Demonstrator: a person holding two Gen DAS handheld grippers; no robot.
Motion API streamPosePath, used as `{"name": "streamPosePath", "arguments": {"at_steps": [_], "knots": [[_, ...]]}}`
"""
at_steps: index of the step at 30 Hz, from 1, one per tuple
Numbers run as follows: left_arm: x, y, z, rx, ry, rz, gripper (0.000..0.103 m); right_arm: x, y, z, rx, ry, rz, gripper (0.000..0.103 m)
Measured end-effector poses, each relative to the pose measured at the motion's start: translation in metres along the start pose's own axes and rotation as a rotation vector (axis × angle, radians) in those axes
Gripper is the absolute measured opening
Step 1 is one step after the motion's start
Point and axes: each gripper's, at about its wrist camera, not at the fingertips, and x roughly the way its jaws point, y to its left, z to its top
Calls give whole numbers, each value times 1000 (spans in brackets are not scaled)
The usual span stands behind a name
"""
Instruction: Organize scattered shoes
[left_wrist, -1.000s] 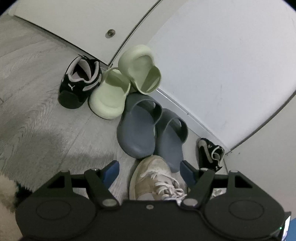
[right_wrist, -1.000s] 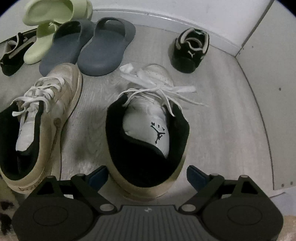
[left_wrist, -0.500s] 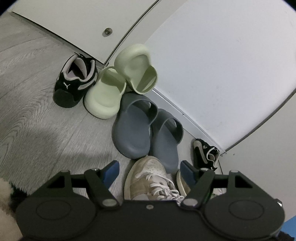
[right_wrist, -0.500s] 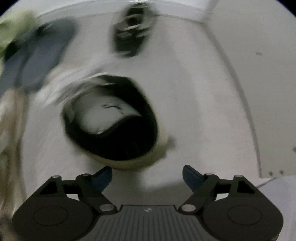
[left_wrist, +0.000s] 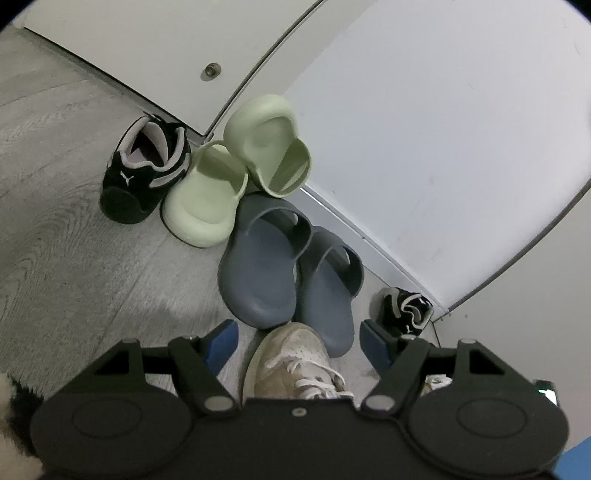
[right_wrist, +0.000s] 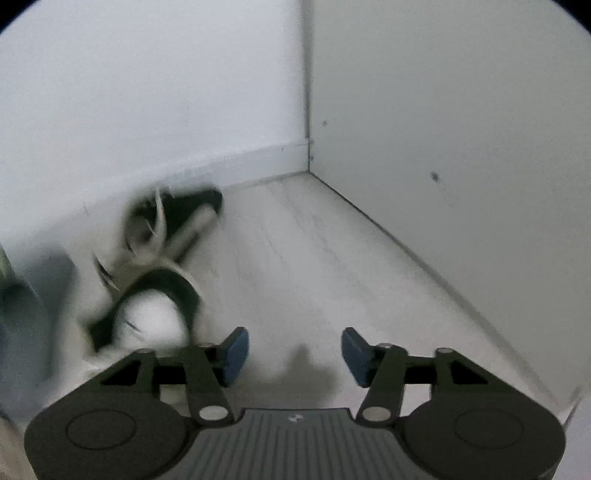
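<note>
Cream sneaker (left_wrist: 291, 363) between wide-spread left gripper (left_wrist: 299, 341) fingers; right gripper (right_wrist: 291, 350) wide, empty.

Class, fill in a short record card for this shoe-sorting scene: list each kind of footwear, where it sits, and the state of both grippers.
Green slides: by the wall, one tipped up against the other
Grey-blue slides: side by side on the floor
Black sneakers: one left of the green slides, one near the corner
White lace-up sneaker: between the left gripper's fingers, not clamped
Left gripper: open
Right gripper: open, holding nothing; view blurred
</note>
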Motion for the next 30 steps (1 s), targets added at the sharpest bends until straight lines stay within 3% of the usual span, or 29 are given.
{"name": "streamPosePath", "arguments": {"at_steps": [2, 3, 8, 11, 14, 21, 27, 30], "knots": [[2, -2, 0, 7, -1, 2, 74, -8, 8, -6, -38, -17, 102, 94], [2, -3, 0, 10, -1, 3, 74, -7, 21, -15, -121, 0, 149, 94], [2, -5, 0, 30, -6, 2, 77, 18, 63, -54, -433, 41, 104, 96], [-1, -3, 1, 20, -31, -4, 81, 37, 77, -66, -521, 70, 89, 99], [-4, -3, 1, 17, -60, -13, 101, 44, 81, -69, -555, 48, 65, 101], [-9, -3, 2, 20, -114, -9, 103, 31, 86, -73, -620, 104, 104, 92], [-15, -1, 4, 9, -154, 1, 103, 3, 102, -95, -717, 178, 177, 92], [-17, -3, 3, 25, -159, 6, 103, -11, 107, -99, -702, 184, 213, 91]]}}
